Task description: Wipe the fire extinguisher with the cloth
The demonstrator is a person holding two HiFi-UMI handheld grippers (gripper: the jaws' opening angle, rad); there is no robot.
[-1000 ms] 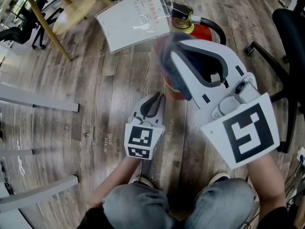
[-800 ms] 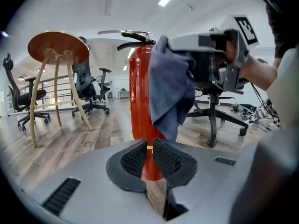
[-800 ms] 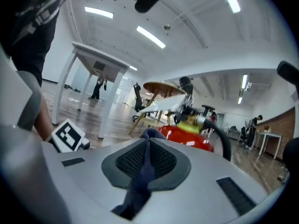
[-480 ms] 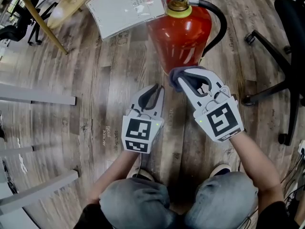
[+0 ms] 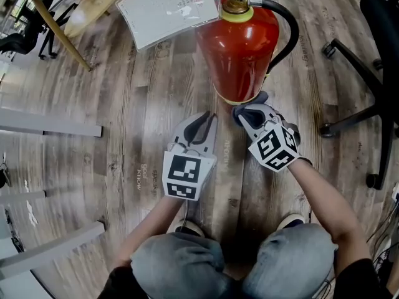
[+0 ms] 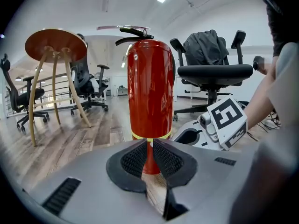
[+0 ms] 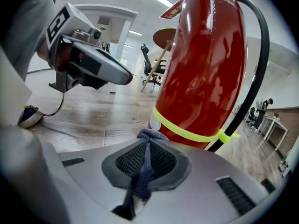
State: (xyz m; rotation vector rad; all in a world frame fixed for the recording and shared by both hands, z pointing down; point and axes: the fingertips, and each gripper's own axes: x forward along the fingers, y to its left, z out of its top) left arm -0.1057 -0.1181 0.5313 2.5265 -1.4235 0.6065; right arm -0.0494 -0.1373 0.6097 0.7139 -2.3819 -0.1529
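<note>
A red fire extinguisher (image 5: 237, 42) with a yellow band stands upright on the wooden floor. My right gripper (image 5: 247, 112) is low at its near base, shut on a blue-grey cloth (image 5: 260, 97) that lies against the bottom edge. In the right gripper view the cloth (image 7: 148, 135) bunches out between the pads, just short of the red body (image 7: 205, 64). My left gripper (image 5: 201, 124) hovers to the left of the base, shut and holding nothing. In the left gripper view the extinguisher (image 6: 149, 87) stands straight ahead of the left gripper (image 6: 149, 144).
A black hose (image 5: 285, 33) curves down the extinguisher's right side. A plastic-sleeved tag (image 5: 171, 8) hangs from its top. An office chair base (image 5: 368, 104) is at the right, a wooden stool (image 5: 68, 17) at the far left, and grey bars (image 5: 50, 129) lie left.
My right gripper has dropped from high up near the camera to the extinguisher's base, still shut on the cloth. The left gripper has barely moved.
</note>
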